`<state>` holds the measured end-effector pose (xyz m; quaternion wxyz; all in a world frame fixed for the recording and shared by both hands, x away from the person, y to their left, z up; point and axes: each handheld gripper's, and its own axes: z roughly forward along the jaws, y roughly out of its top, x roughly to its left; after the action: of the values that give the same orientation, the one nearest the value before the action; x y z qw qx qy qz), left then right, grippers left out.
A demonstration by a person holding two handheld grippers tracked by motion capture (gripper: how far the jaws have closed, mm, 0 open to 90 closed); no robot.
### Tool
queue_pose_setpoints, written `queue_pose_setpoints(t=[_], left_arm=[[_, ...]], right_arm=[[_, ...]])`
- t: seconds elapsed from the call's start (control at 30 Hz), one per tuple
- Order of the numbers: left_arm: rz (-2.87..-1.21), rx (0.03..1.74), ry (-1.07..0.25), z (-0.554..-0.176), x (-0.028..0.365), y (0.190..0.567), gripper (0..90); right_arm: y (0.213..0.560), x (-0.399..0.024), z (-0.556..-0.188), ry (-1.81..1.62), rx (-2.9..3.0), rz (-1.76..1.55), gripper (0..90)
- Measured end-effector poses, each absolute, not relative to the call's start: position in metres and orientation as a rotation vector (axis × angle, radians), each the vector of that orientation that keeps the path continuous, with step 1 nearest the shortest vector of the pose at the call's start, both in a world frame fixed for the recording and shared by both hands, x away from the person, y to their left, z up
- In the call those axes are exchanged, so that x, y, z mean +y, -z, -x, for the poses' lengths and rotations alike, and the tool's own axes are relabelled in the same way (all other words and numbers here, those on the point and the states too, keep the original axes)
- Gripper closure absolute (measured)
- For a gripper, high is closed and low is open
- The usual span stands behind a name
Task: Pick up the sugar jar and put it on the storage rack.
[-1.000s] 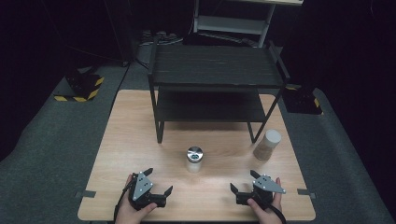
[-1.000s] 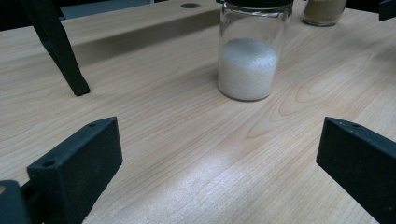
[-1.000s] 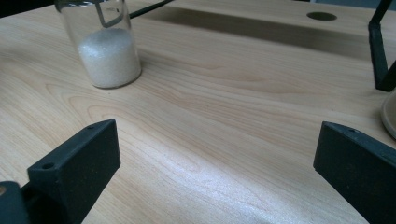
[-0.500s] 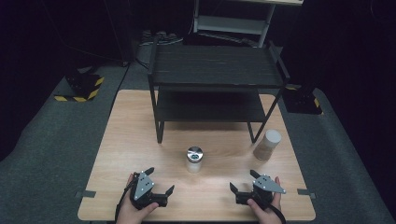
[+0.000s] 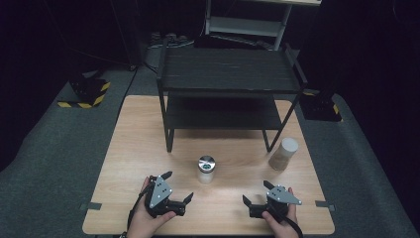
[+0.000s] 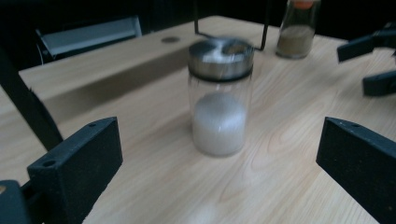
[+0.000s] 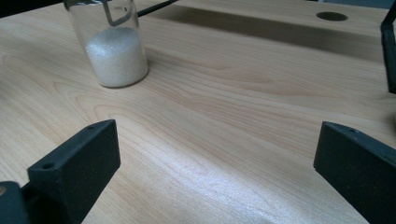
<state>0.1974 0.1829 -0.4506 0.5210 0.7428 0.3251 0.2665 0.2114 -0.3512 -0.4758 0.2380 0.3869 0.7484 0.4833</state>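
Left gripper (image 5: 177, 188): jaws spread wide, empty. Right gripper (image 5: 256, 194): likewise spread, empty. Ahead of our left gripper, between both: salt jar (image 6: 219, 95), steel lid, upright on table (image 5: 133, 148). Beyond, spice jar (image 5: 284, 153). No legible writing.

Salt jar (image 5: 206, 169) mid-worktop (image 5: 138, 148), near side of shelf rack (image 5: 228, 89); spice jar (image 5: 284, 154) right of it, beside rack's right leg.

No text, label, brand or number can be read on the jars, the shelf, the worktop or anything else in these views.
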Motion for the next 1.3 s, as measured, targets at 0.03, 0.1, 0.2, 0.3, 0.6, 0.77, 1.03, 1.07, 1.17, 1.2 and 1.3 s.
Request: queue_pose_setpoints(t=[0.03,0.1,0.2,0.3,0.6,0.77,1.03,1.07,1.17,1.2,1.3], left_arm=[[-1.780,0.779,-0.639,-0.197,0.183,0.451,0.7],[-1.760,0.776,-0.647,-0.199,0.180,0.446,0.7],[-1.745,0.781,-0.647,-0.201,0.177,0.444,0.6],[-1.748,0.781,-0.643,-0.205,0.174,0.444,0.6],[-1.783,0.788,-0.609,-0.225,0.162,0.449,0.6],[-1.780,0.795,-0.583,-0.233,0.156,0.453,0.6],[-1.770,0.823,-0.537,-0.247,0.145,0.458,0.6],[-1.770,0.823,-0.537,-0.247,0.145,0.458,0.6],[-1.760,0.829,-0.538,-0.251,0.138,0.459,0.6],[-1.764,0.824,-0.541,-0.251,0.136,0.458,0.5],[-1.763,0.822,-0.540,-0.253,0.132,0.458,0.6]], right_arm=[[0.476,-0.351,-0.211,-1.324,2.053,-1.055,0.3],[0.476,-0.351,-0.211,-1.324,2.058,-1.041,0.3],[0.476,-0.351,-0.211,-1.328,2.059,-1.041,0.3],[0.476,-0.349,-0.210,-1.325,2.062,-1.039,0.3],[0.471,-0.350,-0.220,-1.323,2.079,-1.139,0.4],[0.469,-0.347,-0.220,-1.286,2.081,-1.147,0.5],[0.468,-0.350,-0.218,-1.270,2.120,-1.061,0.5],[0.468,-0.350,-0.218,-1.270,2.120,-1.061,0.5],[0.468,-0.348,-0.216,-1.242,2.130,-1.002,0.4],[0.468,-0.348,-0.216,-1.240,2.133,-1.003,0.4],[0.468,-0.349,-0.217,-1.248,2.133,-1.008,0.4]])
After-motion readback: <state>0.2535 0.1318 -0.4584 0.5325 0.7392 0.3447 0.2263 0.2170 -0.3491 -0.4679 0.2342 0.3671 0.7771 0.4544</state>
